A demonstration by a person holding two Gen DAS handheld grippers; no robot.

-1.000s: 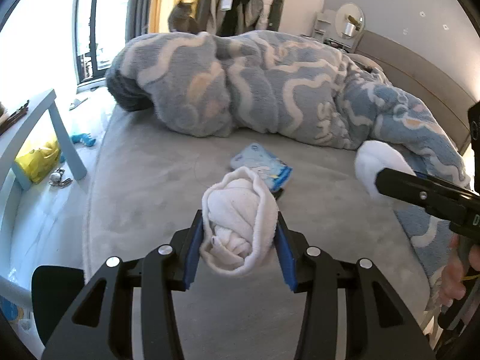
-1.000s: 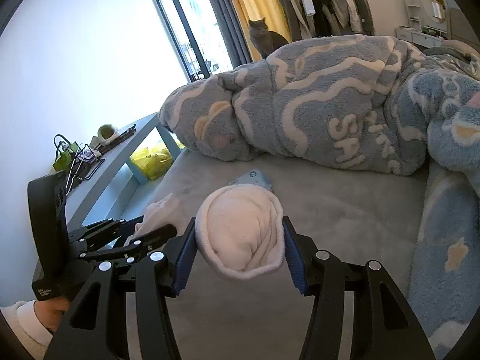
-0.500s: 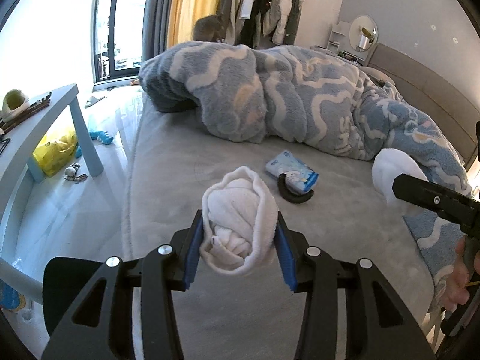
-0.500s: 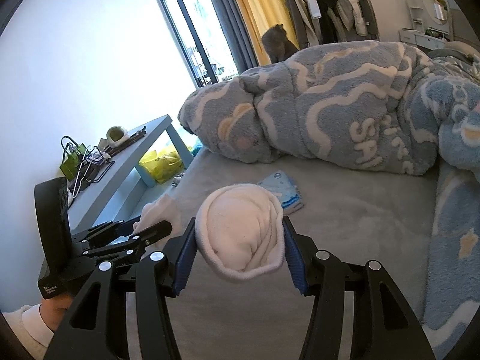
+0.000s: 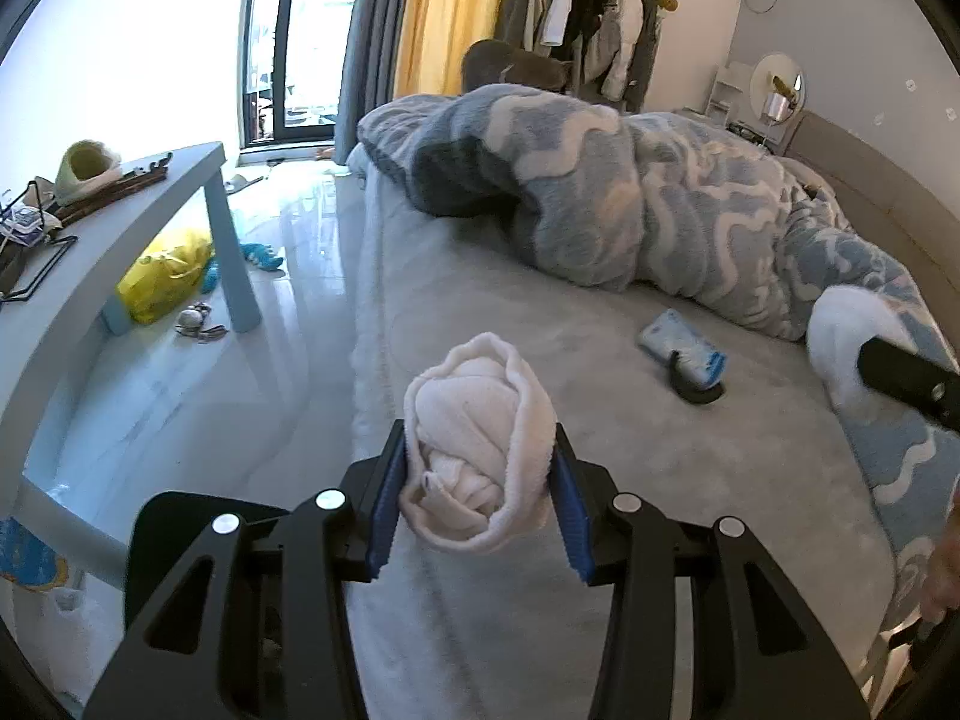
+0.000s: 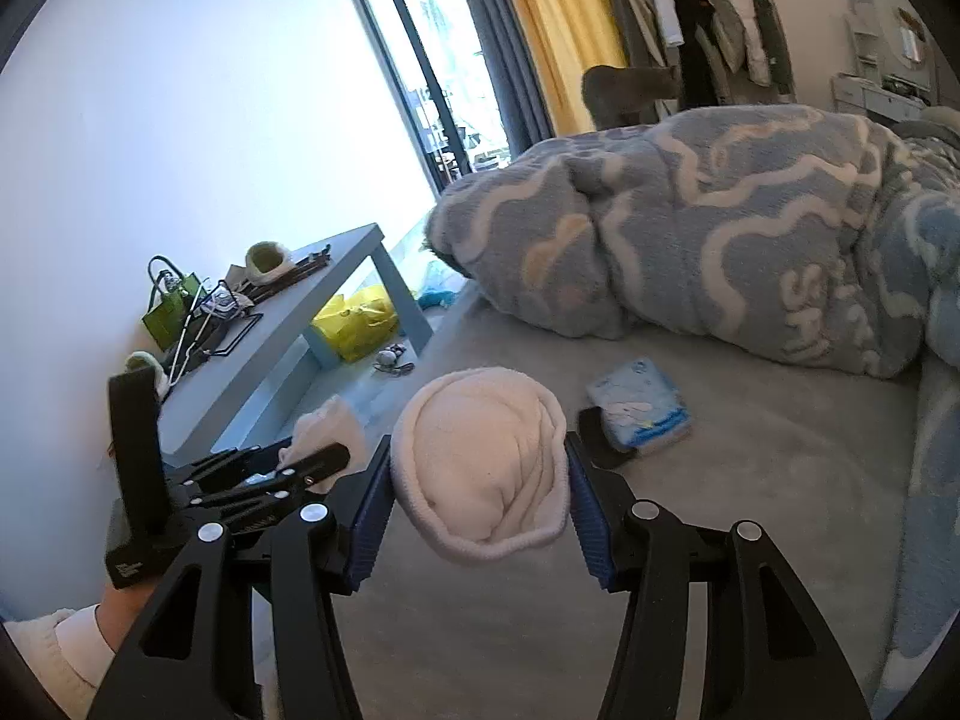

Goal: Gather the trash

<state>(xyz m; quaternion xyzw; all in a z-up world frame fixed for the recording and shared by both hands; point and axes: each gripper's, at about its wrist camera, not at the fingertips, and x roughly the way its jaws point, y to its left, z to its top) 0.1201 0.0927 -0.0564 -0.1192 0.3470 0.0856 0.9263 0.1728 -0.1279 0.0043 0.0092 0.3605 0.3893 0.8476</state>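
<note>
Your left gripper (image 5: 477, 501) squeezes a rolled white fluffy sock ball (image 5: 477, 462), and your right gripper (image 6: 477, 495) squeezes another (image 6: 480, 468). The blue tissue packet (image 6: 639, 411) lies on the grey bed (image 6: 750, 480) at one o'clock. Swing too fast and a ball may slip out.

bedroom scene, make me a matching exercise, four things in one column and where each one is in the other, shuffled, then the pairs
Things:
1. sock ball
2. tissue pack
3. yellow bag
4. quilt

Places:
a. on the floor under the blue table
b. heaped along the far side of the bed
c. clamped in the left gripper
d. flat on the sheet, near the quilt

Pairs: 1-c, 2-d, 3-a, 4-b
</note>
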